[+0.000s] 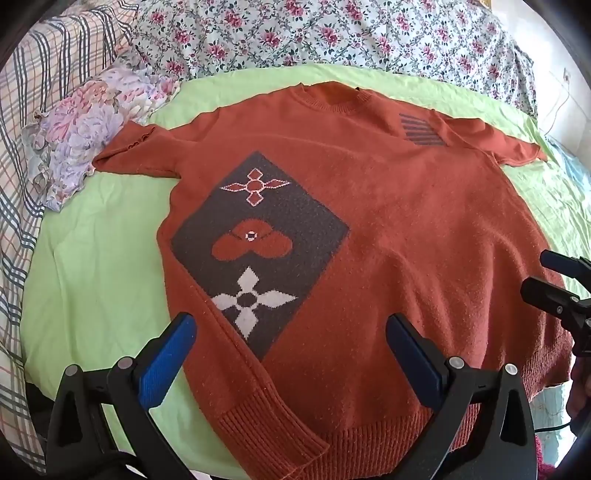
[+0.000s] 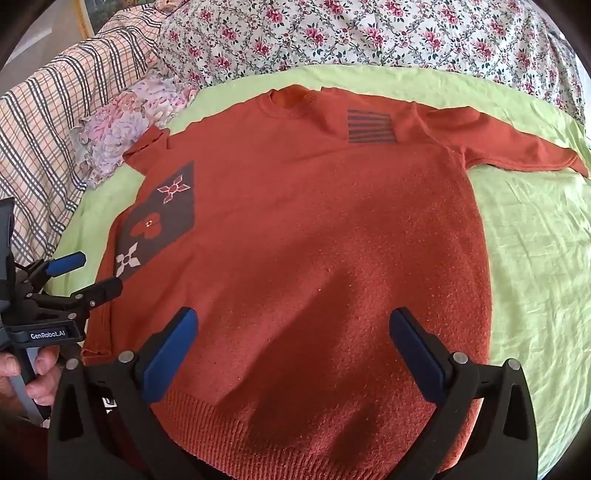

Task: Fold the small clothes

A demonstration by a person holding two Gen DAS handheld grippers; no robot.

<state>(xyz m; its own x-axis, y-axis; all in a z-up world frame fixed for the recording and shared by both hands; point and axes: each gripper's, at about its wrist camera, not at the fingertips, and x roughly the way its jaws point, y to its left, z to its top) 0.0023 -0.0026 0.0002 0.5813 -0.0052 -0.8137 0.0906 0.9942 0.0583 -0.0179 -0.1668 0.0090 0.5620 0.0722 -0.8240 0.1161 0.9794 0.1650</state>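
Note:
An orange-red knit sweater [image 1: 388,221] lies flat, front up, on a light green sheet [image 1: 92,266], neck away from me and both short sleeves spread. It carries a dark diamond patch [image 1: 258,251] with flower motifs and a striped patch [image 1: 421,129] near one shoulder. My left gripper [image 1: 291,354] is open and empty, hovering over the hem at the sweater's left side. My right gripper [image 2: 293,350] is open and empty over the hem's right part of the sweater [image 2: 314,240]. Each gripper shows in the other's view: the right [image 1: 554,280], the left [image 2: 85,273].
A flowered quilt [image 1: 332,33] is bunched along the far side of the bed. A pastel flowered pillow [image 1: 92,122] and a plaid cloth [image 1: 33,110] lie at the left. Green sheet [image 2: 535,277] extends to the right of the sweater.

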